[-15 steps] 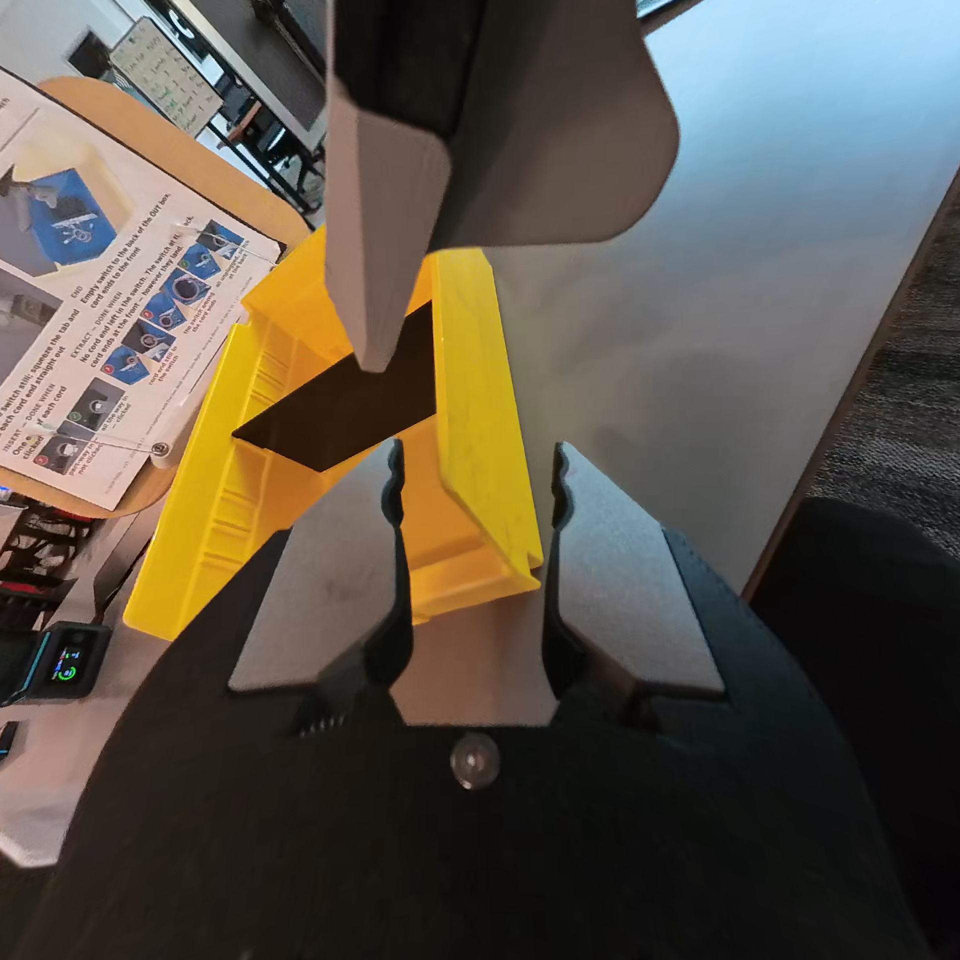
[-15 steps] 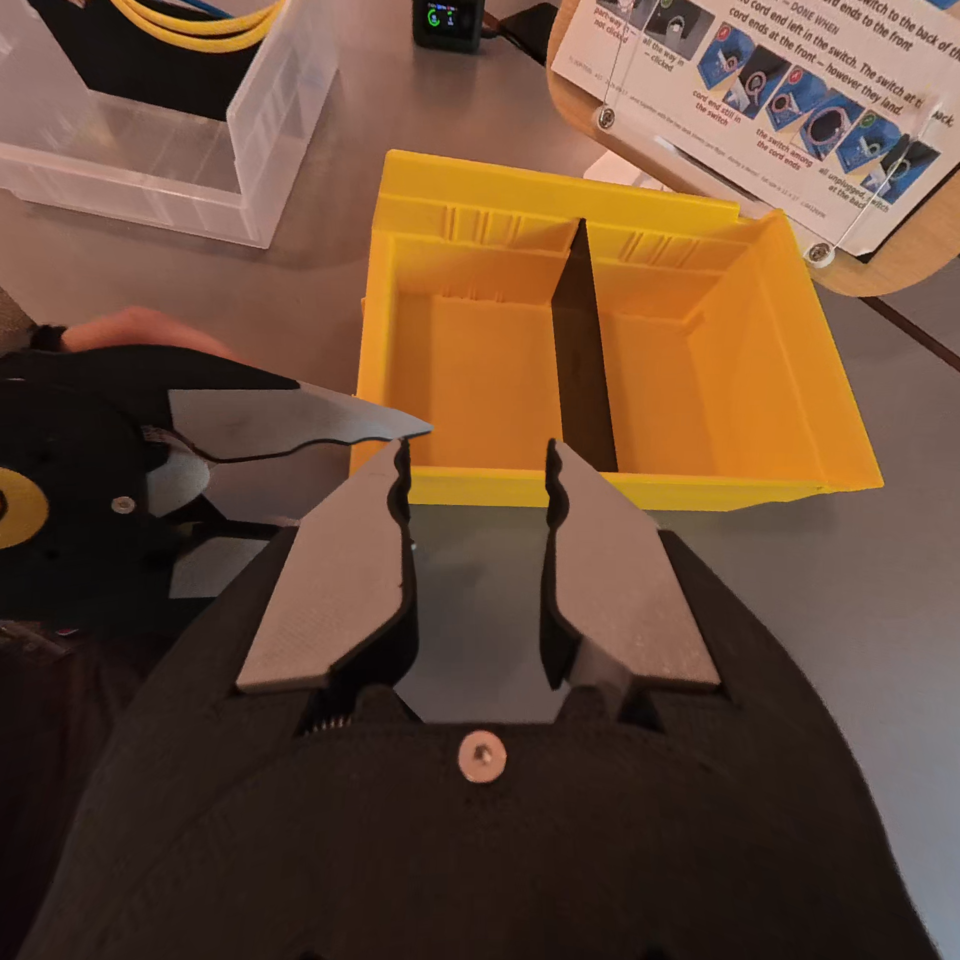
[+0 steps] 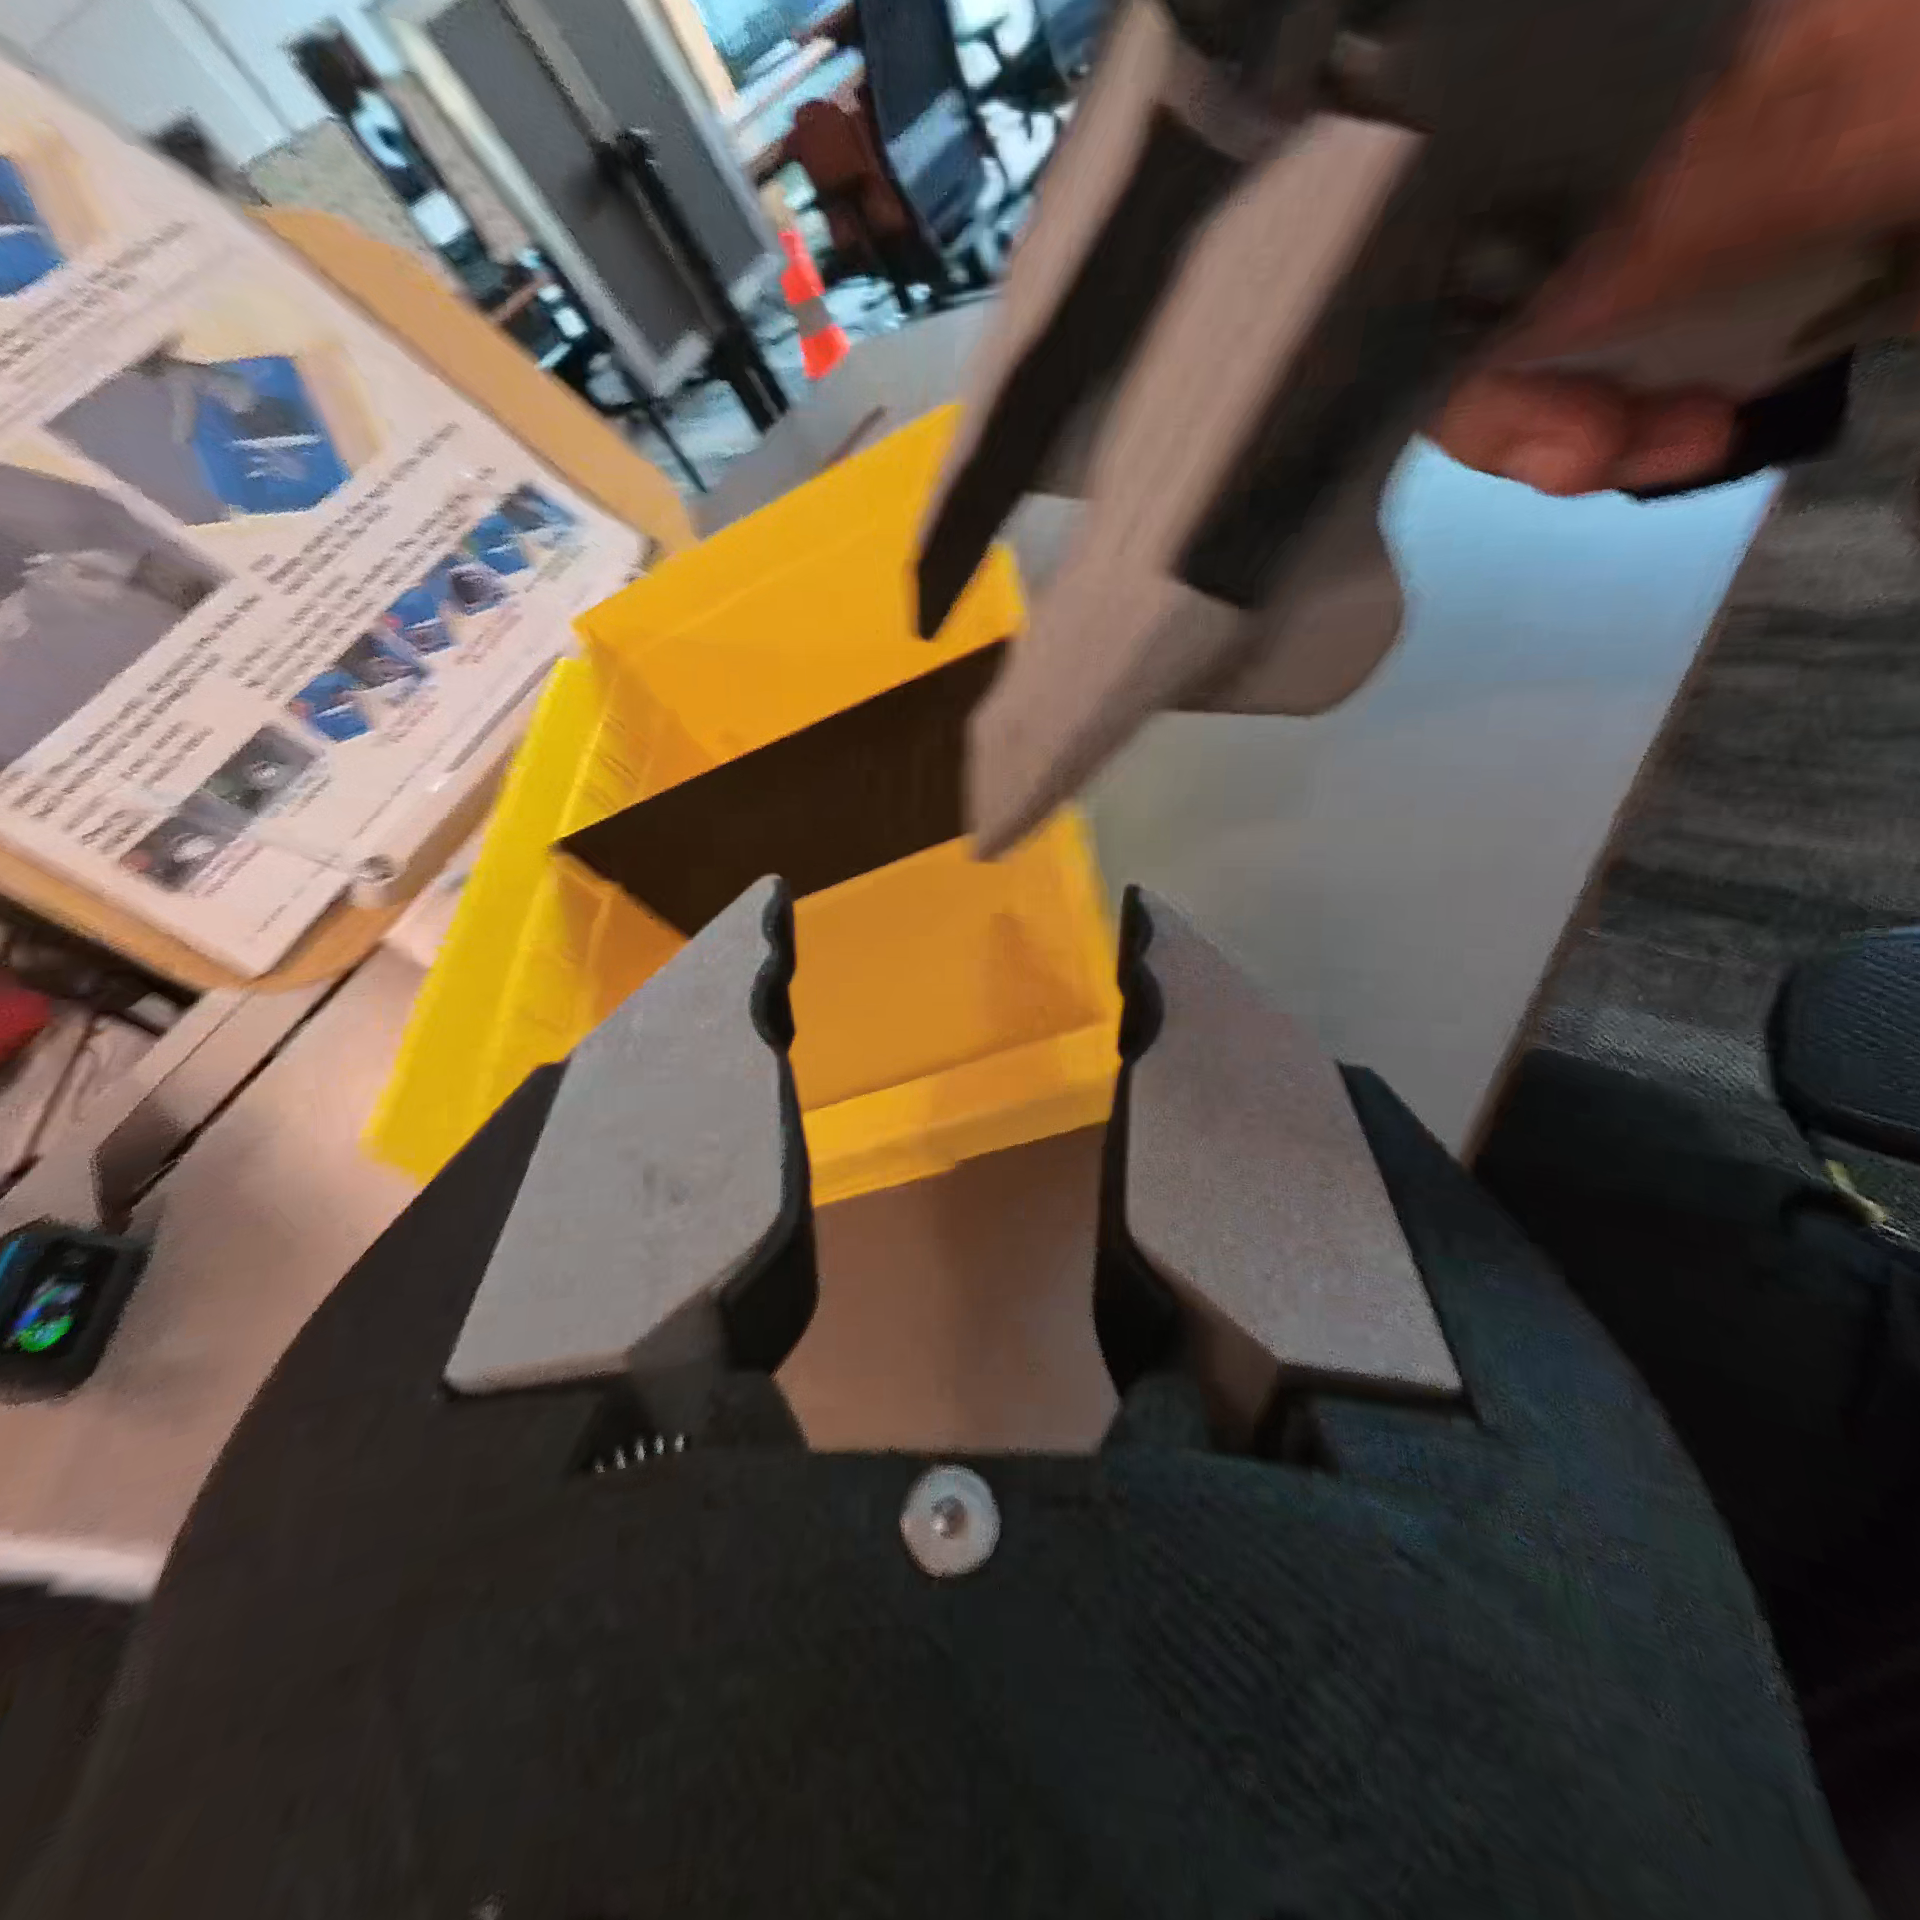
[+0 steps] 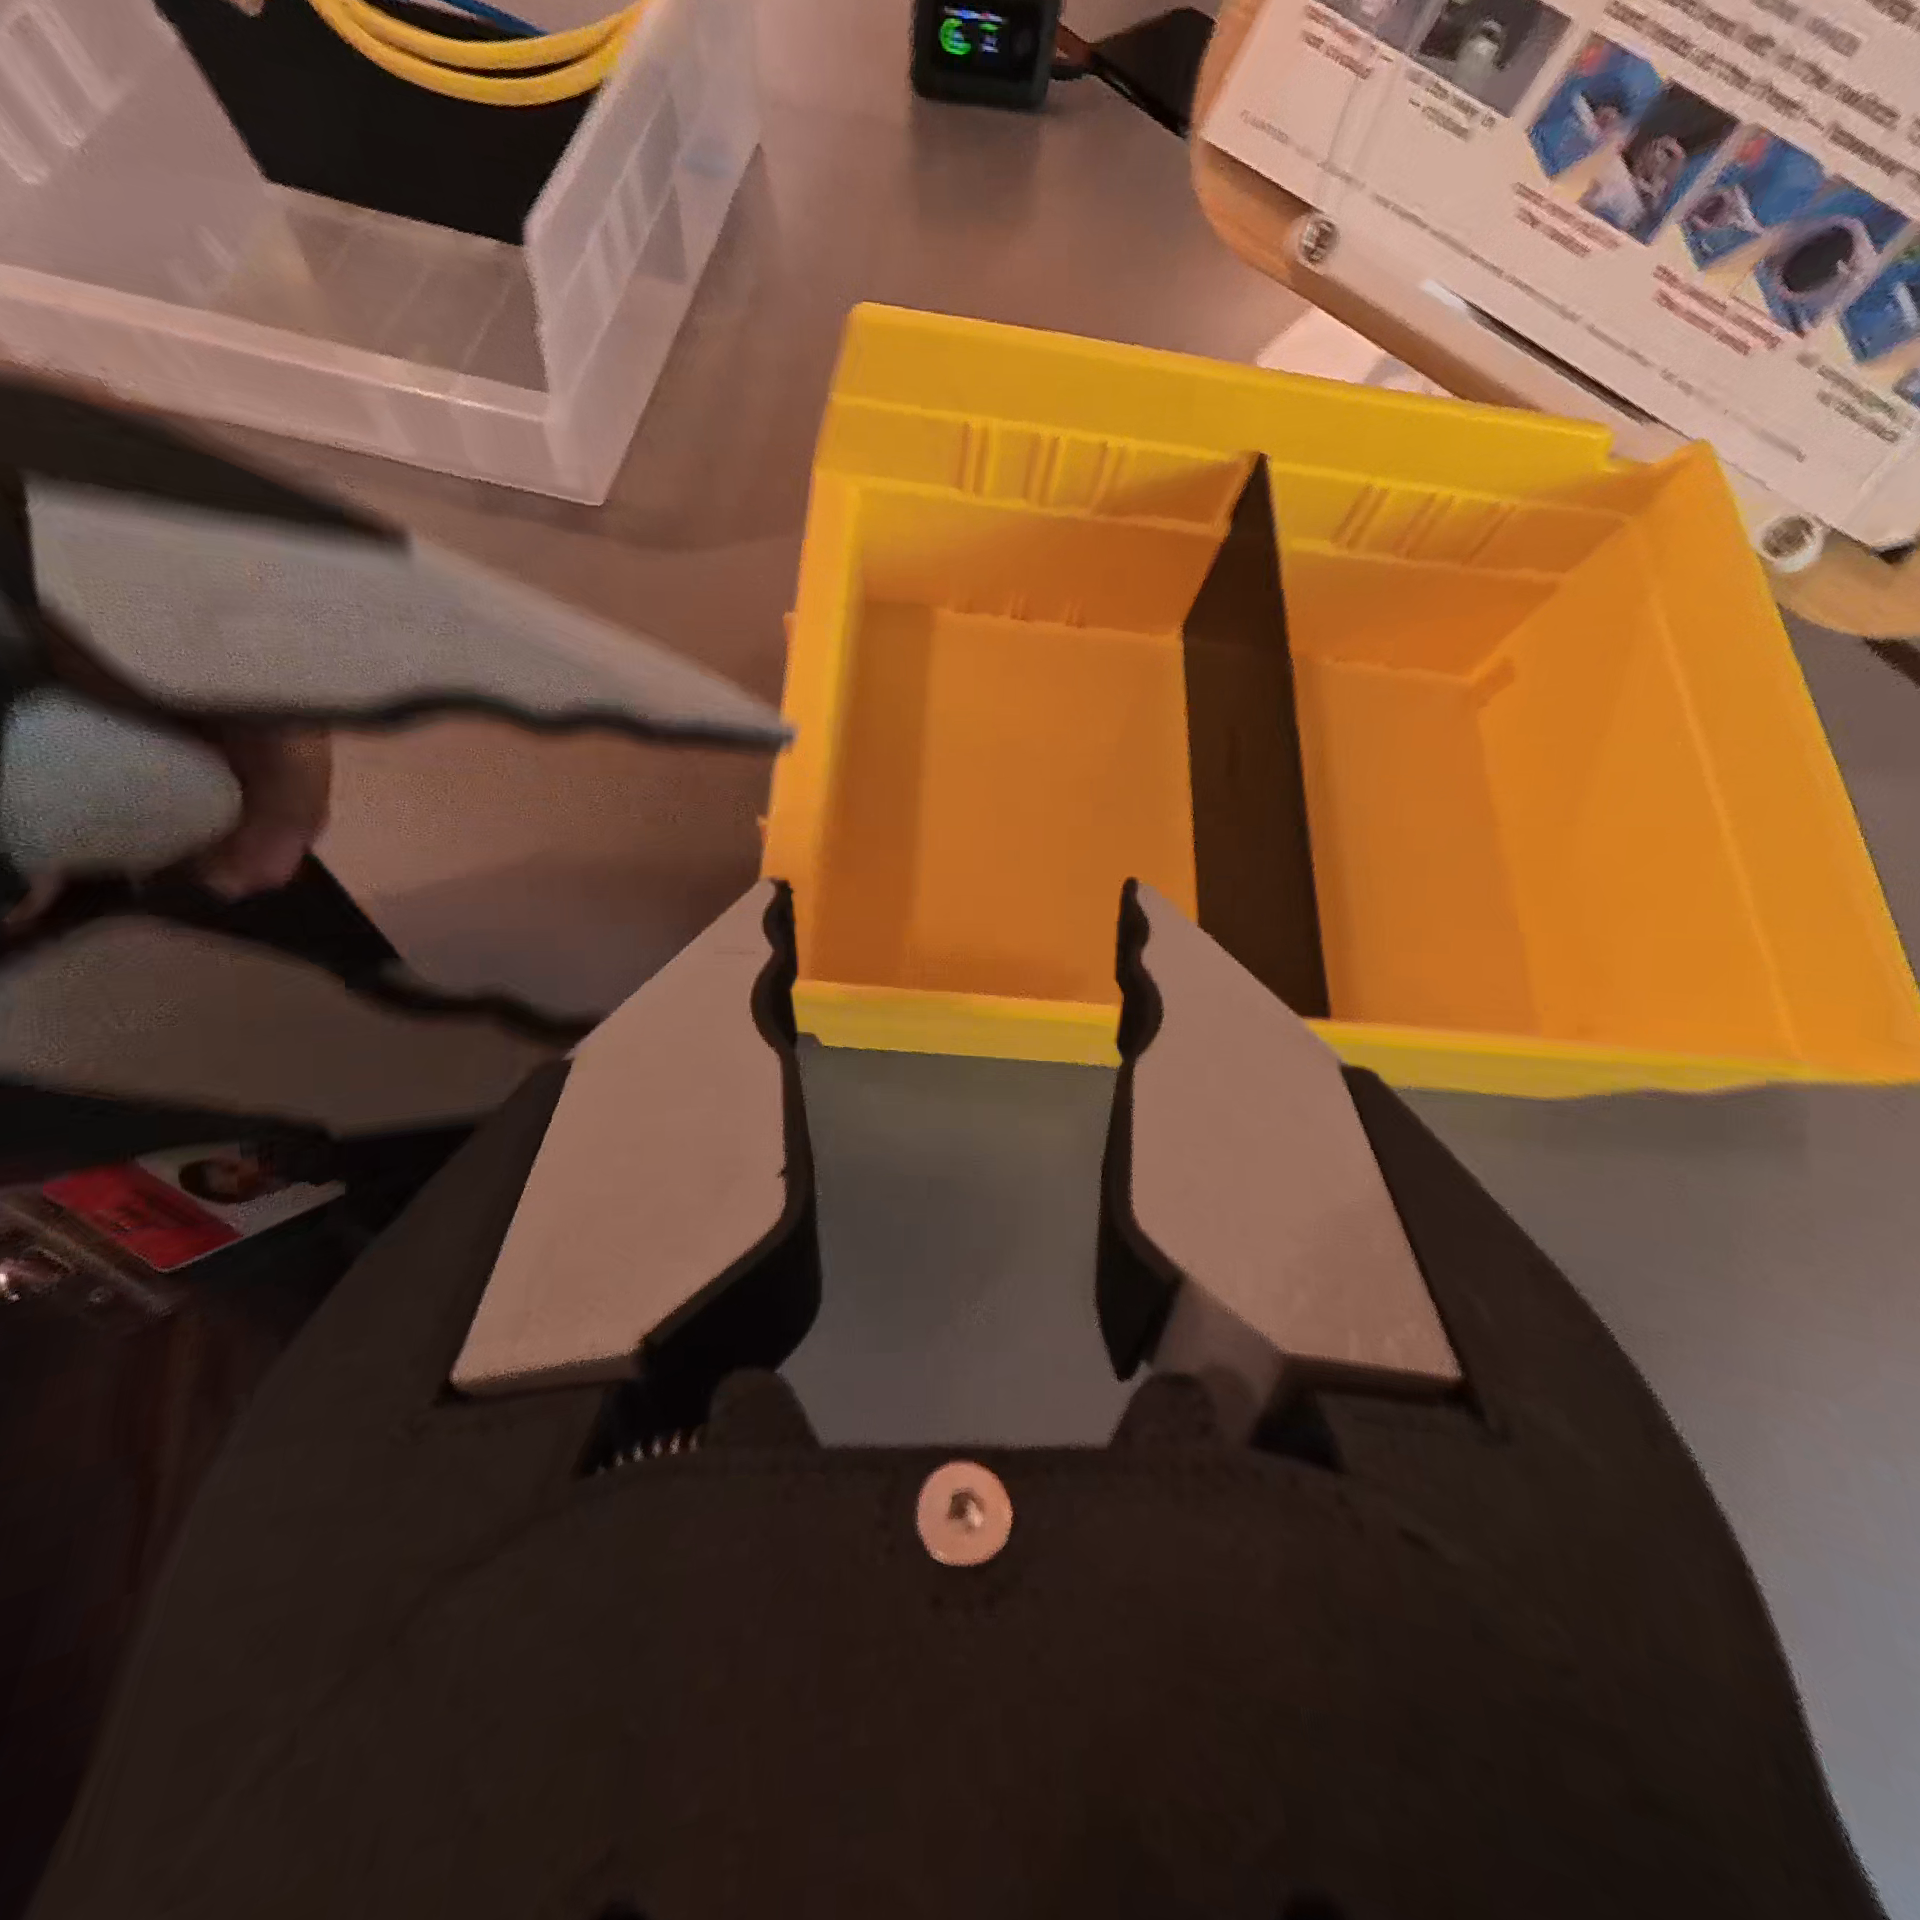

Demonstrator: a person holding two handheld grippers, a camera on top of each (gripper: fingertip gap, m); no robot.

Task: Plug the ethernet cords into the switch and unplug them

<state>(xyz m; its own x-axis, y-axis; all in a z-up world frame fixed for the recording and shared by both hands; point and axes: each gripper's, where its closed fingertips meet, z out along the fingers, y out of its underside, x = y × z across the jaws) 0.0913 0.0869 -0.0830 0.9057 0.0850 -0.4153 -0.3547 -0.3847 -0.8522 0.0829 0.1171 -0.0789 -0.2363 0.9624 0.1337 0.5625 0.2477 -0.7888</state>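
A yellow bin [image 4: 1455,1049] with a black divider [image 4: 1247,779] stands on the grey table, both halves empty. My right gripper [image 4: 956,925] is open and empty, just in front of the bin's near left wall. My left gripper [image 3: 956,935] is open and empty, above the bin's [image 3: 935,1122] end wall. Each gripper shows in the other's view: the right one [image 3: 961,727], in a hand, over the divider [image 3: 810,821], and the left one [image 4: 686,883] beside the bin. Yellow cords [image 4: 499,52] lie in a clear box [image 4: 582,312] on something black. No switch is plainly seen.
An instruction sheet on a wooden board [image 4: 1558,208] stands behind the bin and also shows in the left wrist view [image 3: 260,623]. A small screen device [image 4: 977,42] sits at the back. A red and white card [image 4: 187,1195] lies at the left. The table edge [image 3: 1610,883] runs along the right.
Both views are now blurred by motion. The left gripper has tilted up, showing more of the room. The right gripper has come a little closer to the bin. Both stay open.
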